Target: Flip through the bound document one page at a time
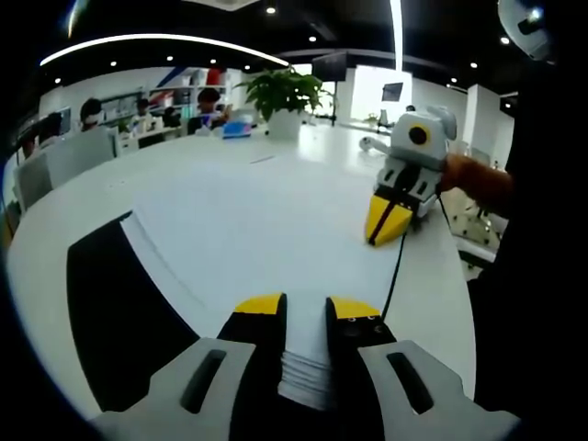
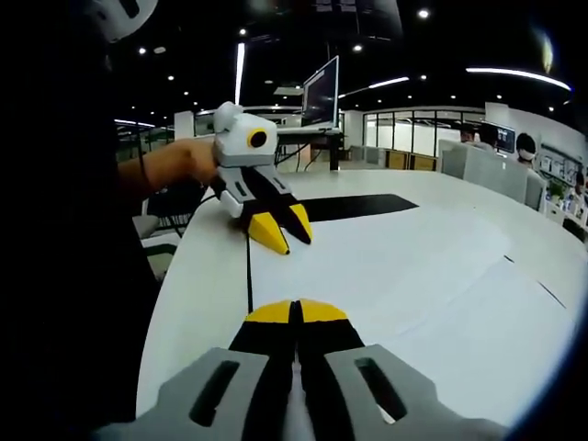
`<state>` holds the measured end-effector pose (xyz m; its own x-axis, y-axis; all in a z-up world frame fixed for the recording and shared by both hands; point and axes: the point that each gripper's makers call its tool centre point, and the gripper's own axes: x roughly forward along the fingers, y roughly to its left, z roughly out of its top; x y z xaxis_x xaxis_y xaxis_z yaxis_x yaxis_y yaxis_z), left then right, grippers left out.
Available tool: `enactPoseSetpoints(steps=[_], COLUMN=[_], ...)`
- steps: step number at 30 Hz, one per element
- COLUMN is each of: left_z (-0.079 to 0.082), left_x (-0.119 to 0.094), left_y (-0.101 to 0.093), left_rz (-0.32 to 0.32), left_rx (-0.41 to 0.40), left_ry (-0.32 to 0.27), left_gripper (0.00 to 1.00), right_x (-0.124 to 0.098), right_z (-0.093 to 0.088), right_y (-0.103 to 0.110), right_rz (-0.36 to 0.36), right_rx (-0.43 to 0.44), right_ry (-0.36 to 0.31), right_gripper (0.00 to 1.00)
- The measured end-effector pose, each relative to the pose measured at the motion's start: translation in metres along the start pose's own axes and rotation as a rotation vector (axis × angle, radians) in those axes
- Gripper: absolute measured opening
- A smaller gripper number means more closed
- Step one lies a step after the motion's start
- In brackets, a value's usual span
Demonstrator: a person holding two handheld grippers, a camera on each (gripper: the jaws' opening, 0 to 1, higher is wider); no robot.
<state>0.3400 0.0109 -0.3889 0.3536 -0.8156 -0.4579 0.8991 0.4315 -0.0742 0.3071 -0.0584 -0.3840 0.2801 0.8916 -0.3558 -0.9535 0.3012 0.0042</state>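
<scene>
The bound document (image 1: 266, 230) lies open on a white table, its white pages spread flat and a black cover (image 1: 119, 312) along its left side. My left gripper (image 1: 307, 306) is shut on the thick stack of page edges (image 1: 305, 372) at the near side. My right gripper (image 1: 386, 230) rests tip-down on the document's right edge, jaws together. In the right gripper view my right gripper (image 2: 296, 312) is shut on a thin white page (image 2: 386, 266) at the document's edge. The left gripper (image 2: 280, 234) sits on the far edge beside the black cover (image 2: 358, 207).
The round white table (image 1: 110, 184) carries a potted plant (image 1: 283, 96) at its far side. People sit at desks (image 1: 92, 119) beyond it. A person's sleeve (image 1: 478, 179) holds the right gripper. Monitors (image 2: 322, 92) and glass partitions stand in the background.
</scene>
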Motion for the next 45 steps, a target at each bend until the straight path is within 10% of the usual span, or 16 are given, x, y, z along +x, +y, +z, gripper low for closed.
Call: enactPoseSetpoints(steps=[45], left_z=[0.001], left_x=[0.000], left_y=[-0.001], left_rz=[0.005], left_rx=[0.006], left_ry=[-0.032], left_gripper=[0.20], right_x=[-0.003], right_z=[-0.001], right_y=[0.012], right_rz=[0.031], right_rx=[-0.020], right_ry=[-0.009], right_gripper=[0.02])
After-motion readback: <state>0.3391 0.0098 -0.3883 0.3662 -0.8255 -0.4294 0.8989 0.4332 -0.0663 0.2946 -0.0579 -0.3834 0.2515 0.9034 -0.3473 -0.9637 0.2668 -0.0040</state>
